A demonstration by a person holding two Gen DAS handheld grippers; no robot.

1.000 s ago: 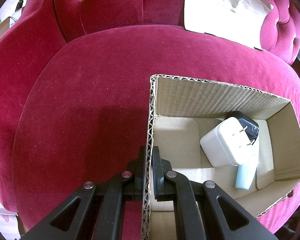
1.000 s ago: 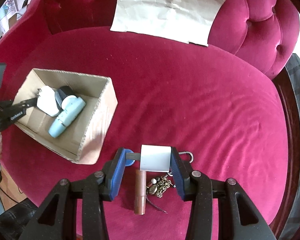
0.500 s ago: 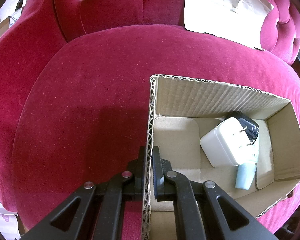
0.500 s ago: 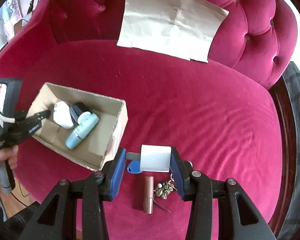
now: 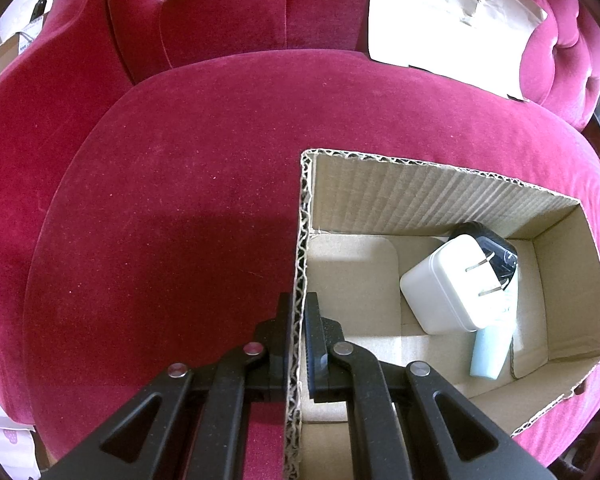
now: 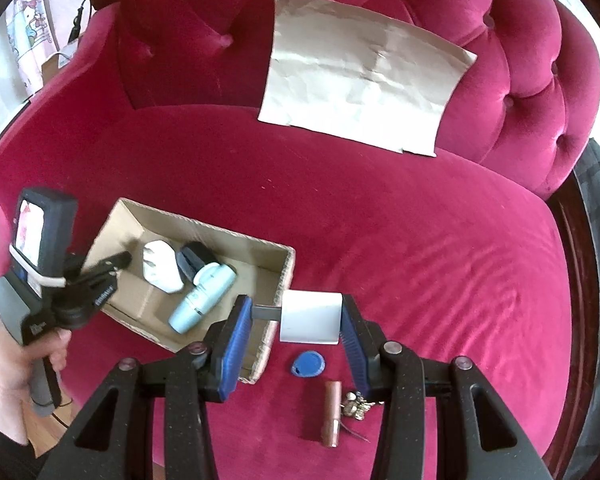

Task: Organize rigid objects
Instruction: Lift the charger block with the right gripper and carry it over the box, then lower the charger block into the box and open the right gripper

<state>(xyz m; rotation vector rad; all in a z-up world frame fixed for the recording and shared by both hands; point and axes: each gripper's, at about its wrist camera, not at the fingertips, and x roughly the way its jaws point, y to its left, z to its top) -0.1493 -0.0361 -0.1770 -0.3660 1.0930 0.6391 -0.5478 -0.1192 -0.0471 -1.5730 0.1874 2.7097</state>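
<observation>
Since the earlier frames the right claw (image 6: 296, 322) had lifted off the sofa seat (image 6: 420, 240) with the white block, so the blue tag (image 6: 308, 365), the copper tube (image 6: 332, 414) and the small brass cluster (image 6: 356, 402), once hidden behind it, lay exposed on the velvet below; the left side had not shifted.

In the left wrist view, the left claw (image 5: 298, 320) was clamped shut on the near corrugated wall of the cardboard box (image 5: 420, 188), one pad outside and one inside. Within, a white plug adapter (image 5: 448, 292) leaned on a black item (image 5: 496, 248), with a pale blue bottle (image 5: 492, 352) running under them toward the near wall. The left half of the floor was bare.

In the right wrist view, the right claw gripped the white block (image 6: 311, 317): a smooth, hard-edged, matte white piece with a grey metal tab (image 6: 266, 313) jutting toward the left pad. It hung above the box's right-hand corner. To do this step well, I judged the block should be carried farther over the box's bare floor and lowered inside before release, with the left claw kept firm on the wall so the light box would not tip.
</observation>
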